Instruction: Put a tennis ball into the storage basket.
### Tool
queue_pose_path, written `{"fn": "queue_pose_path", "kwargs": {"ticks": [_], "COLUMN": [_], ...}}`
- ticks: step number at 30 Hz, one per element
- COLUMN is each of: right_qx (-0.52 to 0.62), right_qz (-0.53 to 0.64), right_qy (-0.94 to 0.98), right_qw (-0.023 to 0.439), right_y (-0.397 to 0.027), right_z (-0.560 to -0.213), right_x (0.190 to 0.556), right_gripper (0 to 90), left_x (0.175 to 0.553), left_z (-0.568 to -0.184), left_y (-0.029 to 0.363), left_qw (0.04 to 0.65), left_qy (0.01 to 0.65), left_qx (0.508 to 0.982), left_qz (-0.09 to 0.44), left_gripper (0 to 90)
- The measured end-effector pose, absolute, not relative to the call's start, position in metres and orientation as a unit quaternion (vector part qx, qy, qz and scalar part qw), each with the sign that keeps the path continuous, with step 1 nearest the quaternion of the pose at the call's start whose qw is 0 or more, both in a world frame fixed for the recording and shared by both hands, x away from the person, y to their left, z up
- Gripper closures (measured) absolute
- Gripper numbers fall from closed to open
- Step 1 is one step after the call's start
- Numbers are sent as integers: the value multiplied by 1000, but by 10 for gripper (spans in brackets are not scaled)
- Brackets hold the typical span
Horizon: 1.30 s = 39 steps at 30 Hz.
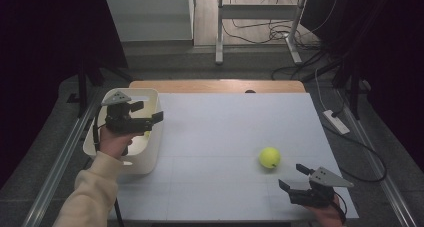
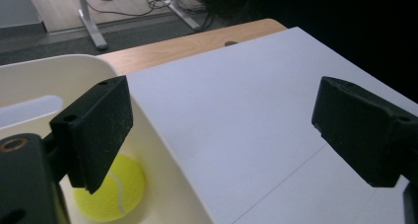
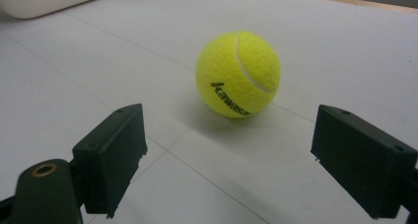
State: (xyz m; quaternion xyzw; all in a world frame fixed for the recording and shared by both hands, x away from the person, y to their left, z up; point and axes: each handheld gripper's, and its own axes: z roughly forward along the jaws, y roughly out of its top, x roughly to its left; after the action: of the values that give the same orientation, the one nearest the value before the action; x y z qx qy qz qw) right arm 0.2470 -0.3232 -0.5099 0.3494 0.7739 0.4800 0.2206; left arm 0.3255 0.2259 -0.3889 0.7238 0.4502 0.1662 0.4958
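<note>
A yellow tennis ball (image 1: 269, 157) rests on the white board (image 1: 220, 132) at the front right. My right gripper (image 1: 293, 176) sits low just in front of it, jaws open and apart from it. In the right gripper view the ball (image 3: 238, 74) lies a little beyond my open right gripper (image 3: 241, 155). My left gripper (image 1: 148, 112) hovers over the right rim of a white bin (image 1: 152, 94) at the left, open and empty. In the left gripper view a second tennis ball (image 2: 116, 189) lies inside the bin (image 2: 162, 155), below the left jaw of the open gripper (image 2: 229, 130).
The board covers a wooden table (image 1: 215, 85) whose far edge shows at the back. Metal desk legs (image 1: 219, 32) and loose cables (image 1: 280, 34) stand on the floor beyond. A power strip (image 1: 336, 121) lies on the floor to the right.
</note>
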Motion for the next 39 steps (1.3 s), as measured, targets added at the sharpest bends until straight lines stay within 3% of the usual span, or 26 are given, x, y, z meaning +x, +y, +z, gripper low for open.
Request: {"fn": "queue_pose_path", "kwargs": {"ticks": [39], "right_qx": [349], "right_qz": [477], "right_qy": [776], "right_qw": [220], "right_y": [-323], "right_z": [-510], "right_x": [248], "right_gripper": [132], "left_x": [318], "left_z": [-391], "left_y": [172], "left_qw": [503], "left_qy": [378], "left_qx": [766], "left_qz": [132], "left_gripper": [99]}}
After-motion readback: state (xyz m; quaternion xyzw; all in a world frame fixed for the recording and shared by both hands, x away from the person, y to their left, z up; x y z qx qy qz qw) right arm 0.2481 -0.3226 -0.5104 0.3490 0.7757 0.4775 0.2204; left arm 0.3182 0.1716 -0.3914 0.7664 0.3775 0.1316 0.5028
